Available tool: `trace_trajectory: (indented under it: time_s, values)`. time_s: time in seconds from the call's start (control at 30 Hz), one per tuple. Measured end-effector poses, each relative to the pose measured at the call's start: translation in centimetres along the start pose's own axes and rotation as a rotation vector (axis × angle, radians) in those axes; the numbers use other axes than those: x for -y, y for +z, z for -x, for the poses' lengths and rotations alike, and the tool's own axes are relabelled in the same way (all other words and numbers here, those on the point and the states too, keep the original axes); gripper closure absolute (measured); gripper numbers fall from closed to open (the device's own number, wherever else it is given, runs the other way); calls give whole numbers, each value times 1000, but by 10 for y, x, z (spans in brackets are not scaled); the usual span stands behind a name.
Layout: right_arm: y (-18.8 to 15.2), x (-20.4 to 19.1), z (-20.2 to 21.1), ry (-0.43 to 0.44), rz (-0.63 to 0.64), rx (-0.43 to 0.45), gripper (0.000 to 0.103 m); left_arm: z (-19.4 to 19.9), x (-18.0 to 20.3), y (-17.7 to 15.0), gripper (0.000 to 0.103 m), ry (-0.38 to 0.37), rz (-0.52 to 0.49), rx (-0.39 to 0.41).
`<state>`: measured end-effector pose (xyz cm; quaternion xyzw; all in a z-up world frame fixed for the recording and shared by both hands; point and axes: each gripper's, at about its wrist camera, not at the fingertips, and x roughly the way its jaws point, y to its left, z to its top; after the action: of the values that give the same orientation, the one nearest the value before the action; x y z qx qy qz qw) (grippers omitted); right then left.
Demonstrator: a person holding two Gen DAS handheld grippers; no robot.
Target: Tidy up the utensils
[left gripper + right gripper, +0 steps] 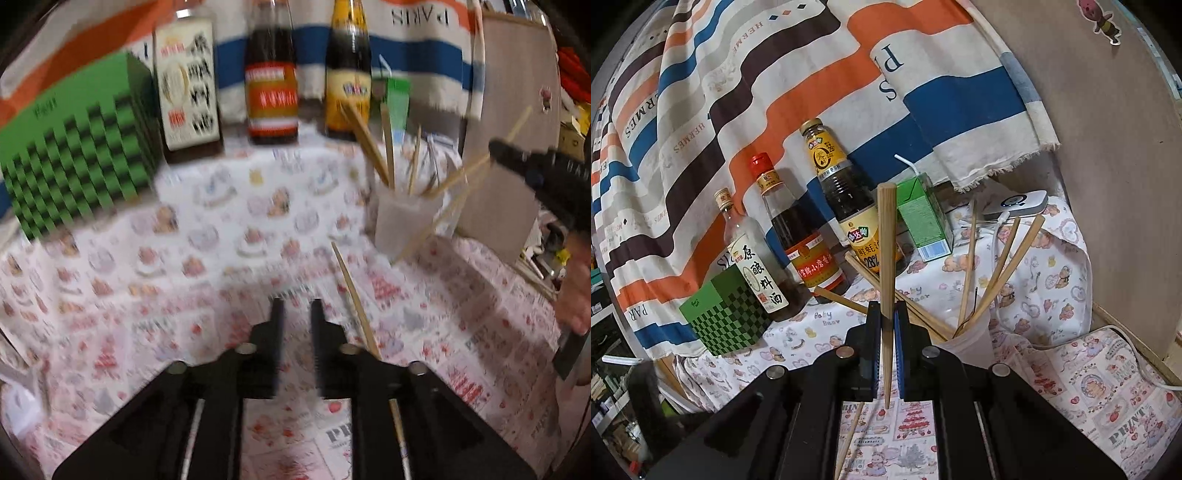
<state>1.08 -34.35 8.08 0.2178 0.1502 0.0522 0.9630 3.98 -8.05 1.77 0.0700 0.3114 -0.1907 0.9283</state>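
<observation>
- Checkered green box (77, 155) and three bottles (271, 85) line the table's back-left edge; printed cloth (207, 266) before them lies free.
- Left gripper (297, 314), jaws slightly parted, holds nothing; one chopstick (354, 299) lies diagonally just right.
- Right gripper (886, 317) clamps an upright chopstick (886, 251), thick end up, beside the cup (971, 343) of splayed chopsticks.

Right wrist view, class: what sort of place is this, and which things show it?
Probably a home kitchen or dining table: sauce bottles stand at the back, a cup holds chopsticks, and a printed cloth covers the table.
</observation>
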Motion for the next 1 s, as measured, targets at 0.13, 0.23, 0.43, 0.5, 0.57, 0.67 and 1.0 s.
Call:
trace_trajectory:
  time_s: [0.13,0.23,0.43,0.5,0.57,0.67,1.0]
  values:
    - [-2,-1,-2,-16,13,3,95,-27,9,5,69,-9,37,-76]
    - [-1,1,-1,-32,18,10,95,-50,17,19,62,-45,83,-137]
    - [9,6,4,-87,63,55,95,-94,57,43,52,-40,64,-199]
    - [14,15,2,-97,53,59,95,-112,71,53,51,-28,52,-236]
    - [17,26,0,-139,29,69,95,-131,78,58,47,-20,84,-289]
    - [20,37,-3,-138,-9,58,95,-152,77,59,47,38,127,-325]
    - [23,37,4,-121,-18,77,95,-167,98,52,98,89,40,-416]
